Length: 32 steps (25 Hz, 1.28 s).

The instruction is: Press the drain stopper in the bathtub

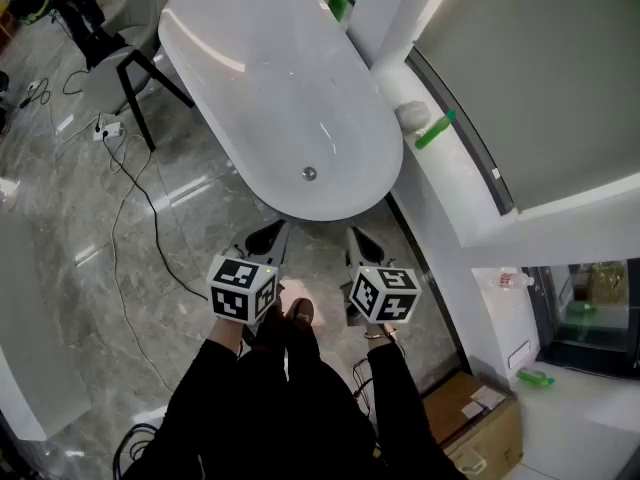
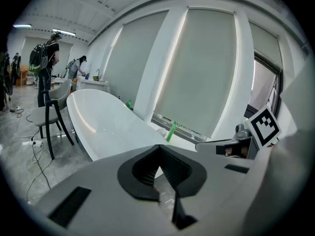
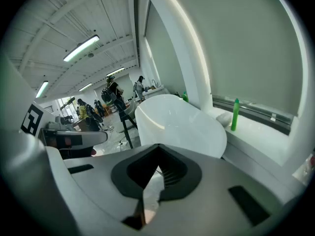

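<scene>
**Both grippers closed and empty, short of the tub**

The left gripper (image 2: 160, 147) has its jaw tips brought together with nothing between them. Only a sliver of floor shows through the black hollow behind the tips. The right gripper (image 3: 158, 146) is the same: tips meeting, nothing held.

In the head view both grippers sit at the lower centre of the frame, side by side and pointing up the picture. The left marker cube (image 1: 243, 289) and the right marker cube (image 1: 385, 294) are near each other, above the person's black sleeves (image 1: 215, 388). The jaw tips lie just below the near end of the white bathtub (image 1: 250, 58), over the grey floor (image 1: 70, 218).

The drain stopper (image 1: 309, 173) is a small round metal disc in the tub's bottom, near that end and just above the frame's centre. It is well apart from both grippers.

Right of the tub, a green bottle (image 1: 434, 130) lies on a white ledge (image 1: 440, 183). A chair (image 1: 118, 68) stands at upper left, and a cardboard box (image 1: 490, 430) sits at lower right.
</scene>
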{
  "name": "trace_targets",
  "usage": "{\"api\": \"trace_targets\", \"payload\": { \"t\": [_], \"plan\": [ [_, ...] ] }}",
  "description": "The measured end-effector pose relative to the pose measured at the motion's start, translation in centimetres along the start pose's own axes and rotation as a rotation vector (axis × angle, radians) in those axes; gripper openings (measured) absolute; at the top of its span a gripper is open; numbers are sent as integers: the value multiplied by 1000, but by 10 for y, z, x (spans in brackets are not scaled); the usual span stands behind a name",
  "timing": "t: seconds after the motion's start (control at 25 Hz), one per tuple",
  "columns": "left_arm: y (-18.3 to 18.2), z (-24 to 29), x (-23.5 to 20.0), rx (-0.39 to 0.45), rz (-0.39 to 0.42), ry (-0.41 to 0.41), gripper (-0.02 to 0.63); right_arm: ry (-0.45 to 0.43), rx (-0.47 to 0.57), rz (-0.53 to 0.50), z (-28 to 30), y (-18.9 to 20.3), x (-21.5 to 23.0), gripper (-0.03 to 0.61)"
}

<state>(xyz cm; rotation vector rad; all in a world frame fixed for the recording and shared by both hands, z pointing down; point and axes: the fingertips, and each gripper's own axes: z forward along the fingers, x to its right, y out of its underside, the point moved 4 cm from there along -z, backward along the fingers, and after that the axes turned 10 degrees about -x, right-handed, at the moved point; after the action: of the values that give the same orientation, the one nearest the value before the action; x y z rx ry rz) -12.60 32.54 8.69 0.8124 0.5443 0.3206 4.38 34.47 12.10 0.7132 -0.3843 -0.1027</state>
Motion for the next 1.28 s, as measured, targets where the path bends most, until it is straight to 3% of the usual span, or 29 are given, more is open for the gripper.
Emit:
{"api": "trace_targets", "payload": {
  "t": [0.64, 1.28],
  "plan": [
    [-5, -3, -13, 7, 4, 1, 8, -11, -12, 14, 4, -4, -7, 2],
    [-5, -8, -23, -7, 41, 39, 8, 33, -2, 29, 0, -6, -22, 2]
  ]
}}
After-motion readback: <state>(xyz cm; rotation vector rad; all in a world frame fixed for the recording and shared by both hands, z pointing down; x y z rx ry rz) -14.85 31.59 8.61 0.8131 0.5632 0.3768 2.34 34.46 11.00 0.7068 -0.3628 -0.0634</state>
